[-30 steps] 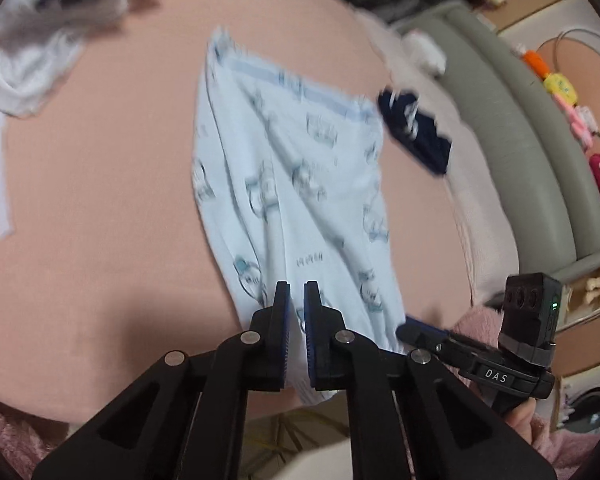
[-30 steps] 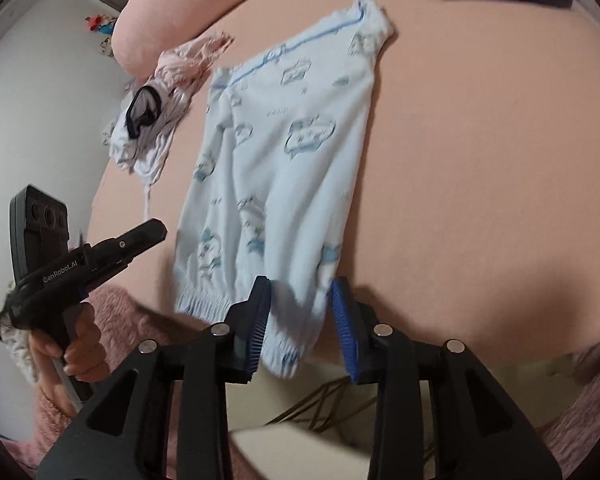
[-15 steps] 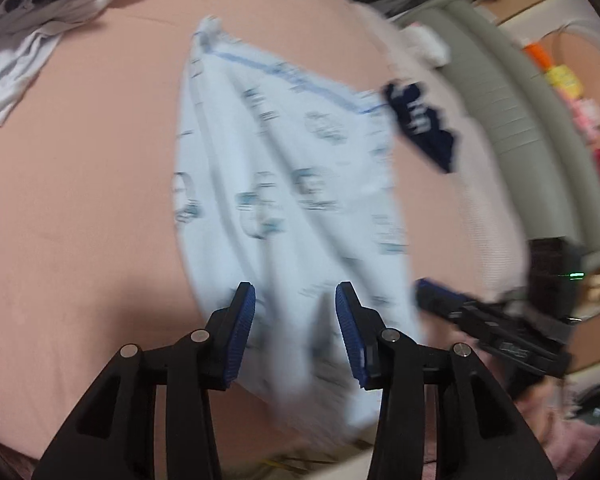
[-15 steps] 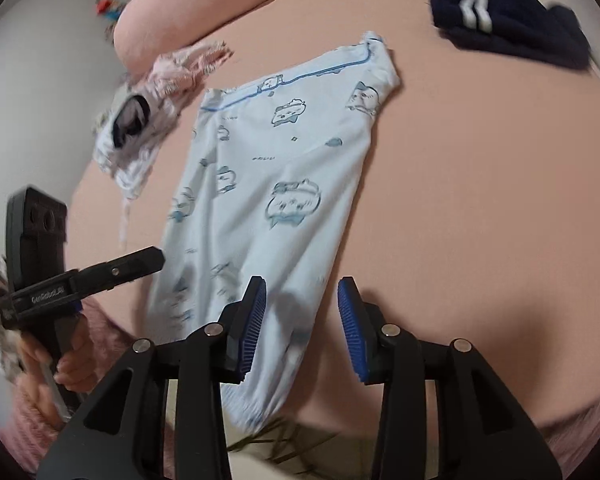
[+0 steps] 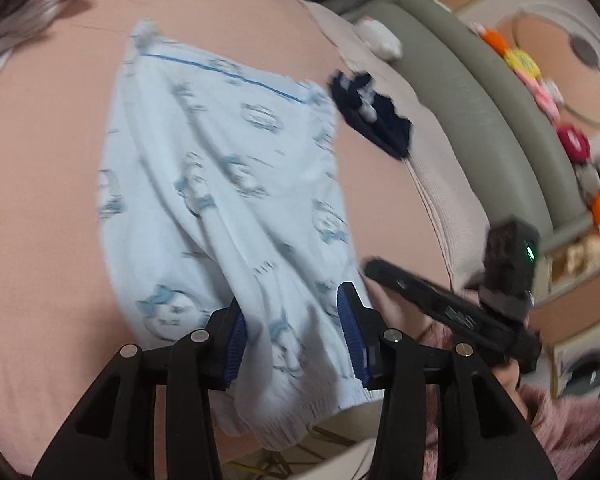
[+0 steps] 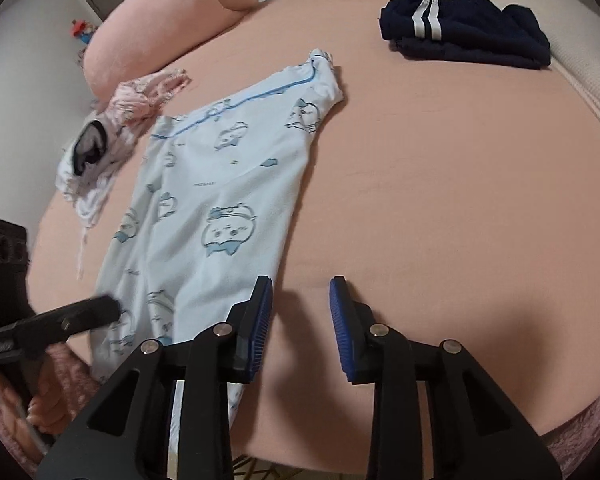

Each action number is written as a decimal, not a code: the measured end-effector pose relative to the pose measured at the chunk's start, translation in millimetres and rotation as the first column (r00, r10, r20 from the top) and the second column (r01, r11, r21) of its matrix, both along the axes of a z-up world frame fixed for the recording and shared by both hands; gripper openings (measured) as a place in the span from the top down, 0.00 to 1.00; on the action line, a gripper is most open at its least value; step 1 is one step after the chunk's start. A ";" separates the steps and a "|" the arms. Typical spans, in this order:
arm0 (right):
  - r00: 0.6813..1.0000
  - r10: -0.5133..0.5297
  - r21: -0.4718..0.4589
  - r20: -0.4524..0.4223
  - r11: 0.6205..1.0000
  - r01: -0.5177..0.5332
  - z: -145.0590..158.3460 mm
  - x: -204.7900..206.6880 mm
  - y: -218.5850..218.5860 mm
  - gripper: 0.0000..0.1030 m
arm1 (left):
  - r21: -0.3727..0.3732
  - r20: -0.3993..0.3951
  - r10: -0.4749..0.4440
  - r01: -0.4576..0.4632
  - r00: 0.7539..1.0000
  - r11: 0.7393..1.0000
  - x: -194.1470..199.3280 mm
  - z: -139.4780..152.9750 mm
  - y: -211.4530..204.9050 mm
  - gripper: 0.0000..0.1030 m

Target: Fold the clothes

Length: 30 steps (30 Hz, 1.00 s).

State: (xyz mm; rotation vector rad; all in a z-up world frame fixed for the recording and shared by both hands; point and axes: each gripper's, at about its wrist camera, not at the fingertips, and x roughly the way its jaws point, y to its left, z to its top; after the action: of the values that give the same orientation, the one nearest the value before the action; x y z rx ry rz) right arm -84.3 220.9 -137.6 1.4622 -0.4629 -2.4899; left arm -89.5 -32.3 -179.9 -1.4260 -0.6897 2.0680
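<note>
Light blue pyjama trousers [image 5: 220, 208] with a cartoon print lie flat on the pink bed [image 5: 40, 200], waistband far, cuffs hanging over the near edge. They also show in the right wrist view [image 6: 228, 200]. My left gripper [image 5: 292, 332] is open and empty above the lower legs near the cuffs. My right gripper [image 6: 300, 324] is open and empty above the bare sheet [image 6: 440, 200], just right of the trousers' right edge. Each gripper shows in the other's view: the right one [image 5: 452, 308] and the left one [image 6: 60, 320].
A navy garment with white stripes [image 6: 464, 32] lies at the far right of the bed. A pink and white heap of clothes [image 6: 112, 128] lies at the far left below a pink pillow [image 6: 172, 12]. A grey padded headboard [image 5: 484, 104] runs along the right.
My left gripper let go of the trouser cuff and opened. My right gripper stayed open and moved right, off the trousers onto the bare sheet. The trousers now lie flatter.
</note>
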 end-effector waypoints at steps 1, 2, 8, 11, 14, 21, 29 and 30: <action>1.000 0.030 -0.043 0.000 0.999 -0.030 0.8 0.6 -0.8 0.68 | 0.009 0.025 0.029 -0.029 0.999 1.000 -1.5 -4.4 -6.0 0.56; 0.998 0.063 -0.094 0.000 0.994 -0.062 1.5 0.7 -2.3 0.68 | 0.042 0.062 0.037 -0.040 0.997 0.998 -3.5 -11.9 -8.7 0.56; 0.991 0.109 -0.190 0.077 0.978 -0.093 -16.0 -10.7 -15.6 0.70 | 0.242 0.144 -0.008 -0.027 0.990 0.970 -9.4 -32.3 -1.3 0.52; 0.991 0.109 -0.164 0.072 0.982 -0.096 -15.8 -10.0 -13.7 0.70 | 0.149 0.102 0.009 -0.024 0.995 0.989 -6.3 -28.5 5.7 0.96; 0.993 0.100 -0.134 0.068 0.987 -0.091 -16.0 -8.3 -10.7 0.70 | 0.097 0.076 0.036 -0.043 0.996 0.994 -3.3 -20.6 6.4 0.95; 0.993 0.107 0.070 0.054 0.991 -0.111 -14.8 -7.8 -15.5 0.74 | 0.067 0.031 0.161 -0.162 0.987 0.984 16.0 0.9 -32.1 0.96; 0.994 0.110 0.182 -0.016 0.978 -0.105 3.6 4.0 -14.5 0.69 | 0.002 0.070 0.116 -0.116 0.991 0.993 13.3 -4.7 -21.5 0.95; 0.992 0.118 0.117 -0.041 0.987 -0.112 10.2 6.9 -10.8 0.69 | 0.012 0.064 0.109 -0.110 0.992 0.994 11.0 -4.1 -19.0 0.95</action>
State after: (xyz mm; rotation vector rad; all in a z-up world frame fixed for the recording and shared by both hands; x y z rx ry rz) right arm -77.3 210.1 -127.4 1.4225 -0.2231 -2.4906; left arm -78.4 -51.3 -183.9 -1.4803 -0.8246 2.1033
